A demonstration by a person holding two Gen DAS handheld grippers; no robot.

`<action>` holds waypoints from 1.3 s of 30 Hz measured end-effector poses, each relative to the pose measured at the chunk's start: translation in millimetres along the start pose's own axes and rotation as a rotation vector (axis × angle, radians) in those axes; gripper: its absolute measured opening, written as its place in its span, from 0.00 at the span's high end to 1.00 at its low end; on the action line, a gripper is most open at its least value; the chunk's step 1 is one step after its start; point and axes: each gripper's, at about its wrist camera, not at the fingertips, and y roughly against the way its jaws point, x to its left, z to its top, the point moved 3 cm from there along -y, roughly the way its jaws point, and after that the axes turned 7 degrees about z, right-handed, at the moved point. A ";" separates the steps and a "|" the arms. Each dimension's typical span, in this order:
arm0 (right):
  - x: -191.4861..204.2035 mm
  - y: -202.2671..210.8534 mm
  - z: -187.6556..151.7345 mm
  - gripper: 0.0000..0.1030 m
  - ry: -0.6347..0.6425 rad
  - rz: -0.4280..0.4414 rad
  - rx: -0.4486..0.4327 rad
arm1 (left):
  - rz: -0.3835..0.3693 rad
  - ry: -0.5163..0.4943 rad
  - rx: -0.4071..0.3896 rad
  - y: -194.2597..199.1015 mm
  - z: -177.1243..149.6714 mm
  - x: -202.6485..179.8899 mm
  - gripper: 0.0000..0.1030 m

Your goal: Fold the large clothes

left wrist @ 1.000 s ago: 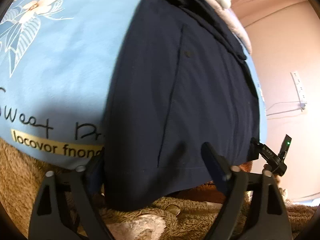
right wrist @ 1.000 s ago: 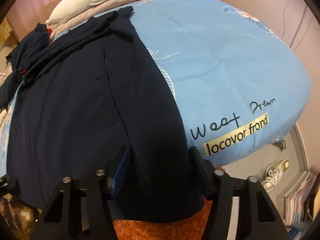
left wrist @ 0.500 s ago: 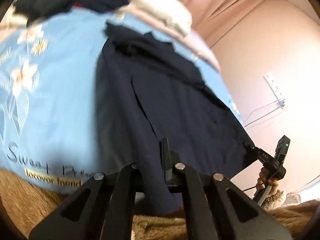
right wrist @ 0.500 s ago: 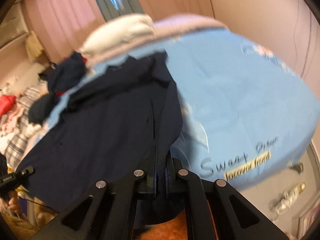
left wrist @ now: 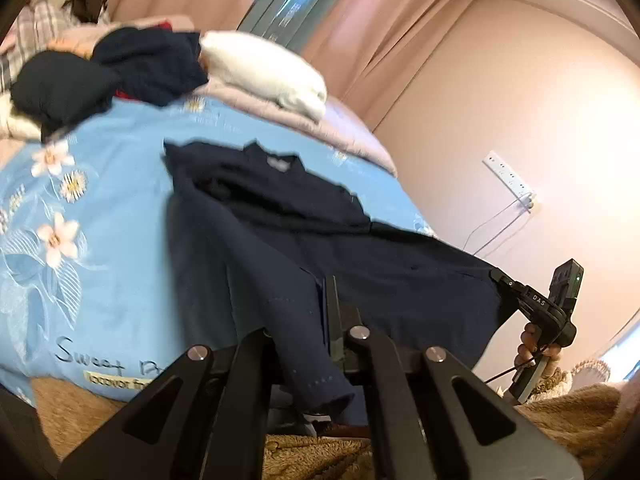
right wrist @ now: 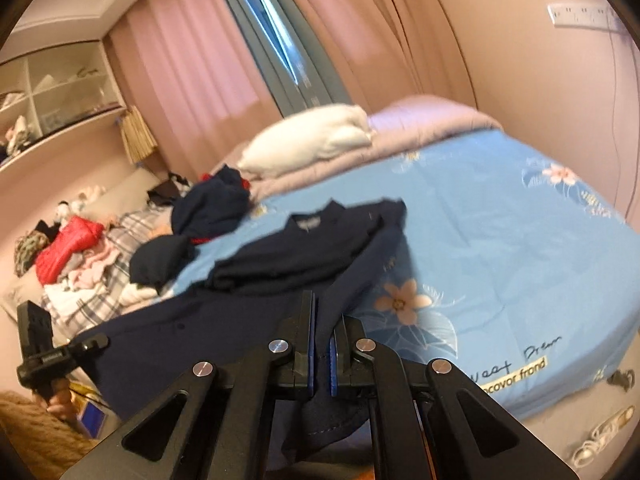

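Note:
A large navy shirt (left wrist: 280, 208) lies on the blue floral bedspread (left wrist: 100, 240), collar toward the pillows, sleeves folded across its upper part. My left gripper (left wrist: 316, 332) is shut on the shirt's bottom hem at one corner. My right gripper (right wrist: 322, 336) is shut on the hem at the other corner, and the shirt (right wrist: 304, 256) stretches away from it. Both hold the hem lifted off the bed at the foot end. The right gripper shows in the left wrist view (left wrist: 520, 292), and the left gripper shows in the right wrist view (right wrist: 72, 350).
A white pillow (right wrist: 312, 140) and lilac quilt (right wrist: 420, 120) lie at the head of the bed. A pile of dark clothes (right wrist: 200, 220) and a red garment (right wrist: 68, 248) sit on the left side. Pink curtains (right wrist: 192, 60) hang behind. Shoes (right wrist: 600, 440) lie on the floor.
Both grippers closed on the shirt's bottom hem and lifted it up and back from the foot of the bed, so the views now look along the whole bed.

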 end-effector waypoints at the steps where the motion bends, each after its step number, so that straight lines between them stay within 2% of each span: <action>1: 1.6 4.3 0.7 0.94 0.000 -0.002 -0.012 | -0.001 -0.006 -0.006 4.4 2.3 0.1 0.97; 4: 2.7 6.2 5.1 0.94 0.000 -0.002 -0.036 | -0.003 -0.007 -0.026 16.4 2.2 -1.0 0.97; 9: -3.5 -3.3 -0.4 0.94 -0.005 -0.030 -0.031 | 0.017 0.043 -0.010 5.8 -0.6 15.7 0.96; 13: -16.1 -20.4 1.9 0.94 -0.079 -0.036 -0.002 | 0.099 0.112 0.022 -14.3 4.1 31.0 0.96; 17: -26.9 -48.8 6.5 0.94 -0.102 -0.060 0.018 | 0.131 0.167 0.061 -41.2 9.7 43.9 0.96; 25: -59.1 -116.9 11.4 0.94 -0.136 -0.152 0.102 | 0.257 0.122 0.092 -114.7 39.0 56.5 0.95; 29: -77.5 -150.5 16.2 0.94 -0.159 -0.189 0.144 | 0.314 0.147 0.136 -153.9 49.8 77.4 0.94; 37: -105.9 -220.0 13.9 0.94 -0.199 -0.268 0.245 | 0.363 0.187 0.234 -226.3 65.3 106.9 0.89; 39: -113.3 -232.3 13.3 0.94 -0.207 -0.301 0.266 | 0.354 0.190 0.231 -234.9 69.4 109.5 0.83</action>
